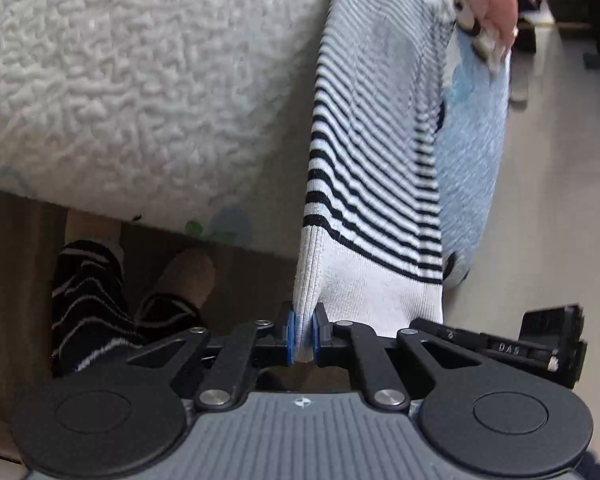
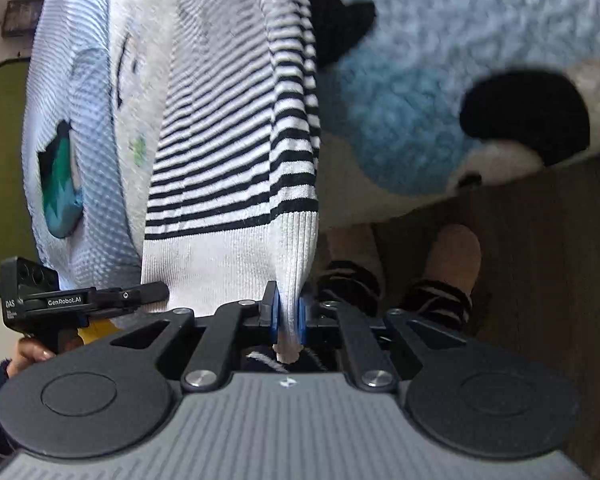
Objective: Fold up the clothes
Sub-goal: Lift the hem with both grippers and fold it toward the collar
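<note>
Over a fleecy white blanket (image 1: 140, 92), left tongs (image 1: 303, 334) and right tongs (image 2: 288, 320) each clamp the striped sweater's (image 1: 364, 184) ribbed hem, so folding seems barely begun.

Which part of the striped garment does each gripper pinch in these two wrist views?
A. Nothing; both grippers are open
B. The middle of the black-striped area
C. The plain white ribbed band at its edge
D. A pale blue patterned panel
C: the left gripper and the right gripper are each shut on the white ribbed band of the striped garment, just past its last black stripe.
</note>
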The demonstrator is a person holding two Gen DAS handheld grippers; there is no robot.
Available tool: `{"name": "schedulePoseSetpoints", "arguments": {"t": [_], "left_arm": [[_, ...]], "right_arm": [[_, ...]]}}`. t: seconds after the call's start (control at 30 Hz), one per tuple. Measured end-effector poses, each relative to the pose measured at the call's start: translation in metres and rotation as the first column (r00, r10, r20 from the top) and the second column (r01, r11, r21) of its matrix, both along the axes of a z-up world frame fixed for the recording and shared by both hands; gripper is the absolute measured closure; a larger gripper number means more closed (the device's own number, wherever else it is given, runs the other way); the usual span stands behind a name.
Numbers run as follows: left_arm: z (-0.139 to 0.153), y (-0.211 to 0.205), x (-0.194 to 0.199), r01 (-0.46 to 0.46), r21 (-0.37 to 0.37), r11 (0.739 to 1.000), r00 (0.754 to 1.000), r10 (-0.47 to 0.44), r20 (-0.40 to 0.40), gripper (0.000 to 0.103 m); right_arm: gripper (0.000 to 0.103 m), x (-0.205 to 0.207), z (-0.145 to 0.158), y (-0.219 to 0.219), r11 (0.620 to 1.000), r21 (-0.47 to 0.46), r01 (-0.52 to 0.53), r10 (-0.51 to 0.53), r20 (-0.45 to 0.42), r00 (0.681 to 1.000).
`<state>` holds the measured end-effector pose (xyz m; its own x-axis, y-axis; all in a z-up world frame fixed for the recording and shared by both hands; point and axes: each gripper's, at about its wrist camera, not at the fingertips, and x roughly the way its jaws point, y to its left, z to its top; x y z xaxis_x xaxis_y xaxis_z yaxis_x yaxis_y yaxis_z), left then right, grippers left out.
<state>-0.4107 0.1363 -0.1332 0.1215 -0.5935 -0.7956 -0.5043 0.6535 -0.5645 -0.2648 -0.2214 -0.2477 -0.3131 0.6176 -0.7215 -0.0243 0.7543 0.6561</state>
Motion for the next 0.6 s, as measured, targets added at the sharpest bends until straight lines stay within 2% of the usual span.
{"name": "schedulePoseSetpoints", "arguments": {"t": [0.13,0.23,0.3,0.4,0.47,0.6], "left_arm": [[0.033,0.016,0.042,-0.057,-0.006,0.998,0.994,0.058,0.088,0.094],[0.054,0.033,0.094,-0.106,-0.035,0.994,0.982,0.11,0.156,0.094],[0.059,0.046,0.135,-0.152,-0.057,0.987,0.972,0.159,0.171,0.094],[0.051,0.063,0.202,-0.221,-0.083,0.972,0.958,0.233,0.166,0.094],[0.039,0.075,0.245,-0.26,-0.084,0.962,0.951,0.27,0.15,0.094],[-0.002,0.1,0.322,-0.334,-0.082,0.939,0.935,0.341,0.1,0.094]], "right_arm": [[0.094,0.045,0.03,0.015,0.998,0.037,0.06,-0.061,0.035,0.998],[0.094,0.098,0.054,0.03,0.986,0.093,0.138,-0.145,0.07,0.987],[0.094,0.14,0.063,0.042,0.974,0.122,0.189,-0.2,0.086,0.976],[0.094,0.204,0.064,0.064,0.96,0.135,0.245,-0.26,0.107,0.96],[0.094,0.243,0.056,0.091,0.958,0.112,0.265,-0.278,0.119,0.953],[0.094,0.299,0.027,0.129,0.953,0.041,0.3,-0.303,0.137,0.943]]}}
